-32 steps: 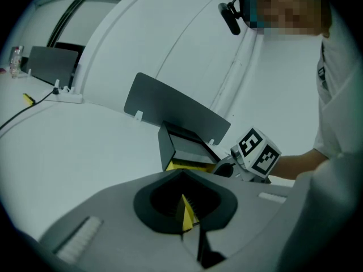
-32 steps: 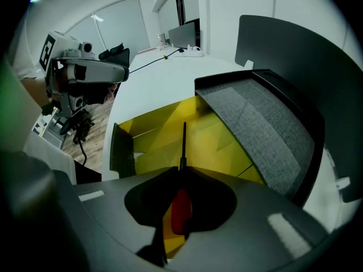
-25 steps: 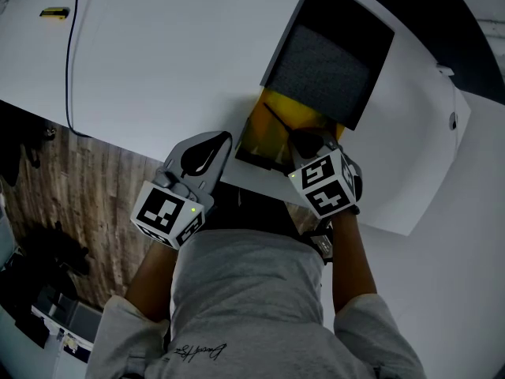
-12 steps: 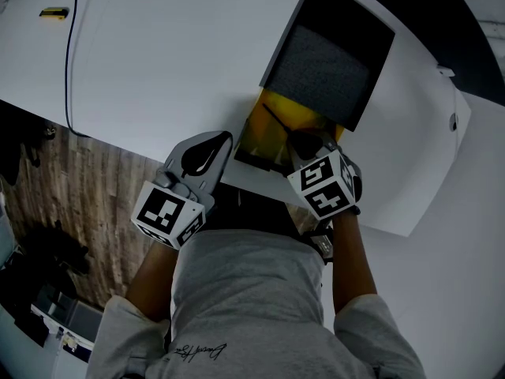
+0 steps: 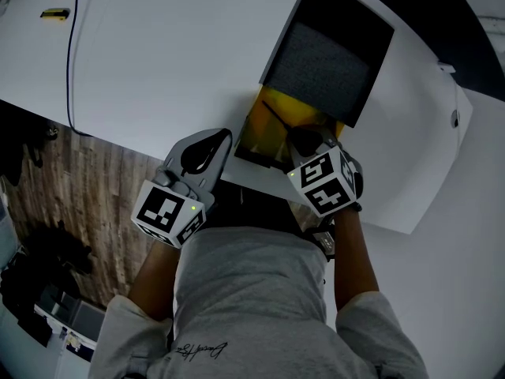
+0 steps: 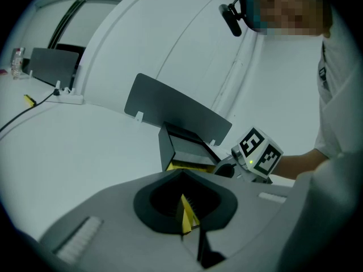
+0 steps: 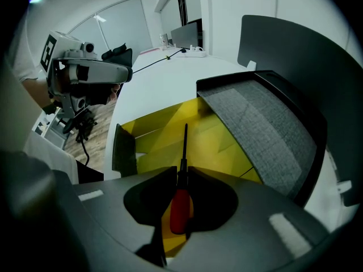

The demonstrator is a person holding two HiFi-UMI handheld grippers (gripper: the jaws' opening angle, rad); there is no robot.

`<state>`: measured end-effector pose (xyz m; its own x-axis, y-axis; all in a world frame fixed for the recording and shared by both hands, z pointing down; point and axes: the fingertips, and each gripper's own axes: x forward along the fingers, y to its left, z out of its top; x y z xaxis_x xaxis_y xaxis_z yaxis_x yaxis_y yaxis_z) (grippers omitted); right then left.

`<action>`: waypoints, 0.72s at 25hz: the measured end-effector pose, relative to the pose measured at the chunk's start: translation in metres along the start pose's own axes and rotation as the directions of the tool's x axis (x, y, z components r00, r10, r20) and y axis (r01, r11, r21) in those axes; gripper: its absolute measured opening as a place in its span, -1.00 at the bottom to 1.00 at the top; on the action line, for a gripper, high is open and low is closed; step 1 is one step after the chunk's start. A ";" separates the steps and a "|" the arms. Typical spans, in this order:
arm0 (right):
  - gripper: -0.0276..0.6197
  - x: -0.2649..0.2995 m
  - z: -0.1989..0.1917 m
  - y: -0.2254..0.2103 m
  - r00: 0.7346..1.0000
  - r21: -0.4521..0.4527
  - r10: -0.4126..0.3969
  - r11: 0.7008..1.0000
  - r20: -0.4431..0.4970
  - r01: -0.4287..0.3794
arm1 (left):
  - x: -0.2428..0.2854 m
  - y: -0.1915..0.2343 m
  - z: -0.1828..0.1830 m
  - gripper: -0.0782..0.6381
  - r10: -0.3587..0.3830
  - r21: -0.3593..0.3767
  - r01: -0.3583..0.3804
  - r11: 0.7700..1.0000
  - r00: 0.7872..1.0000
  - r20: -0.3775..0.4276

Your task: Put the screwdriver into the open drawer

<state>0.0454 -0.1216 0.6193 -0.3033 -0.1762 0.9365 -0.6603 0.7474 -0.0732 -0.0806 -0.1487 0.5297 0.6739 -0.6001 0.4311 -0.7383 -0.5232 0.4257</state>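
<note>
The screwdriver (image 7: pixel 180 205) has a red handle and a thin black shaft. My right gripper (image 7: pixel 182 170) is shut on it near the top of the handle. The shaft points forward over the yellow inside of the open drawer (image 7: pixel 227 146). In the head view the right gripper (image 5: pixel 304 139) sits at the drawer's (image 5: pixel 260 136) front edge, with the shaft (image 5: pixel 276 120) lying over the yellow floor. My left gripper (image 5: pixel 223 138) hovers just left of the drawer, at the table edge; it is shut and holds nothing. In its own view the left gripper (image 6: pixel 182 178) looks toward the drawer (image 6: pixel 184 164).
The drawer belongs to a black box with a grey felt top (image 5: pixel 322 60) on a white table (image 5: pixel 158 61). A black cable (image 5: pixel 71 54) and a small yellow item (image 5: pixel 54 12) lie far left. Wood floor (image 5: pixel 71 196) shows below the table edge. A dark panel (image 6: pixel 176 109) stands behind the box.
</note>
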 end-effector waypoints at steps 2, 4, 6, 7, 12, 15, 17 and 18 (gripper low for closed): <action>-0.67 -0.002 0.002 0.000 1.000 0.002 -0.002 1.000 0.007 0.002 | -0.002 0.000 0.002 -0.78 0.002 0.005 -0.002 1.000 1.000 0.004; -0.67 -0.004 0.004 0.000 1.000 0.007 -0.002 1.000 0.017 0.001 | -0.003 0.000 0.004 -0.78 0.003 0.012 -0.003 1.000 1.000 0.007; -0.67 -0.007 0.005 0.000 1.000 0.014 -0.003 1.000 0.028 0.002 | -0.004 -0.003 0.007 -0.78 0.000 0.019 0.000 1.000 1.000 0.009; -0.67 -0.009 0.005 0.000 0.999 0.019 -0.004 1.000 0.034 0.003 | -0.004 -0.004 0.008 -0.78 -0.002 0.022 0.002 1.000 1.000 0.010; -0.70 -0.021 0.003 0.000 0.998 0.043 -0.008 0.999 0.063 0.005 | -0.006 -0.013 0.014 -0.78 -0.012 0.045 0.011 0.999 1.000 0.018; -0.73 -0.029 0.003 0.000 0.996 0.055 -0.021 0.998 0.085 0.017 | -0.011 -0.017 0.020 -0.78 -0.012 0.052 0.011 0.999 1.000 0.022; -0.78 -0.036 0.005 0.000 0.993 0.077 -0.026 0.997 0.112 0.018 | -0.014 -0.020 0.026 -0.78 -0.014 0.071 0.012 0.997 1.000 0.028; -0.80 -0.040 0.006 0.000 0.991 0.091 -0.030 0.996 0.127 0.019 | -0.015 -0.021 0.028 -0.78 -0.015 0.081 0.012 0.997 0.999 0.031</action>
<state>0.0537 -0.1181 0.5797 -0.3677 -0.2784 0.8873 -0.7255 0.6828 -0.0864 -0.0756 -0.1459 0.4917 0.6835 -0.6109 0.3995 -0.7299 -0.5777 0.3654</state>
